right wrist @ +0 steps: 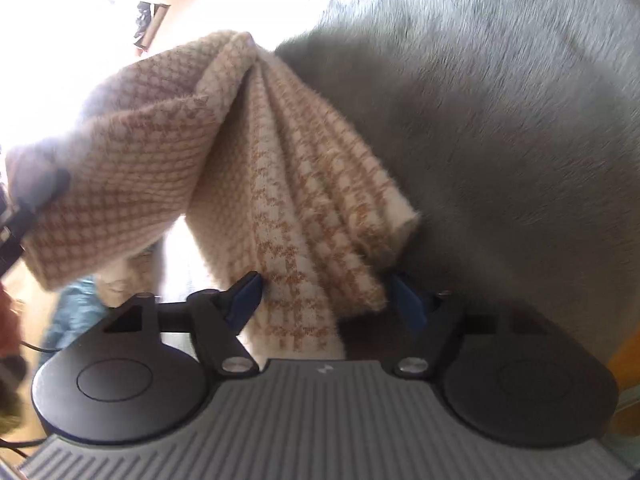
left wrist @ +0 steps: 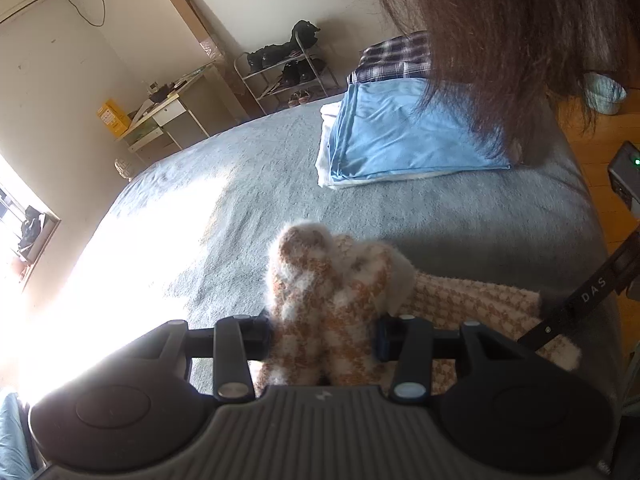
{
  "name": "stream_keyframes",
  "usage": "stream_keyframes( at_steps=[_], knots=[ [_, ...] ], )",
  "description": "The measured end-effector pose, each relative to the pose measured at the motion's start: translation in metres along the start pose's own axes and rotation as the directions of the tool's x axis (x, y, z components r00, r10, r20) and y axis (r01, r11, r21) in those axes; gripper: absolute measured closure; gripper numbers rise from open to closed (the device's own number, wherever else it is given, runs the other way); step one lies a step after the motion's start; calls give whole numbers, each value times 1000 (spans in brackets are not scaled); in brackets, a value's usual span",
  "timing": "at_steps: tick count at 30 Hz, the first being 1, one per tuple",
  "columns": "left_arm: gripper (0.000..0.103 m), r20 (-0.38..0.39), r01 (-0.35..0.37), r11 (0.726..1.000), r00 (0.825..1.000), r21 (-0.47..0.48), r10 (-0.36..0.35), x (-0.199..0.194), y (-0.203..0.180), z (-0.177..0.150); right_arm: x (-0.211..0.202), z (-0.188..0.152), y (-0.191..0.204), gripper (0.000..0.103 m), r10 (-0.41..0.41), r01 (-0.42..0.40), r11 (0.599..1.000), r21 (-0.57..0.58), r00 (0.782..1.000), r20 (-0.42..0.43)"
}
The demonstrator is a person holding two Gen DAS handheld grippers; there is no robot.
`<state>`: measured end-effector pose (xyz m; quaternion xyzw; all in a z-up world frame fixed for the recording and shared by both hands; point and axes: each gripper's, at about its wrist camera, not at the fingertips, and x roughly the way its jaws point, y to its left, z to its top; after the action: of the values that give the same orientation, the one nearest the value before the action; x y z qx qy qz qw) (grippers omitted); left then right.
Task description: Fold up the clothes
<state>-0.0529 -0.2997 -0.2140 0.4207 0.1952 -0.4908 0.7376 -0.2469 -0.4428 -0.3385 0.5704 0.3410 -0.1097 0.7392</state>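
Sunlit bed point(left wrist: 248, 184) with a folded pile point(left wrist: 400, 136) behind carries the checked knit point(left wrist: 332, 300), bunched between the left hand-held gripper point(left wrist: 322, 334) for lifting, while the right hand-held gripper point(right wrist: 326, 300) stands wide around a hanging fold, seemingly letting go.

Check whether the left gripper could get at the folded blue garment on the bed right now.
Probably not yet. The left gripper is shut on the houndstooth knit, so its jaws are occupied. The blue garment lies farther along the bed, with open blanket between.
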Motion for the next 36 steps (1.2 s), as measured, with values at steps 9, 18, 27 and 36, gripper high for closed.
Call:
stream_keyframes(
  at_steps=[9,18,27,36],
  knots=[
    [58,7,-1,1000,1000,-12,1,1,1,-1,-2,4,34,79,-38,25,979,-202,997,-64],
    [58,11,-1,1000,1000,-22,1,0,4,-3,15,-3,64,76,-173,162,929,-332,985,-4],
    [60,40,-46,998,998,-46,48,-2,9,-6,34,21,55,86,-144,138,936,-323,989,4],
    [62,72,-89,992,993,-85,95,6,35,9,34,45,67,88,-80,89,940,-330,996,40]
  ],
)
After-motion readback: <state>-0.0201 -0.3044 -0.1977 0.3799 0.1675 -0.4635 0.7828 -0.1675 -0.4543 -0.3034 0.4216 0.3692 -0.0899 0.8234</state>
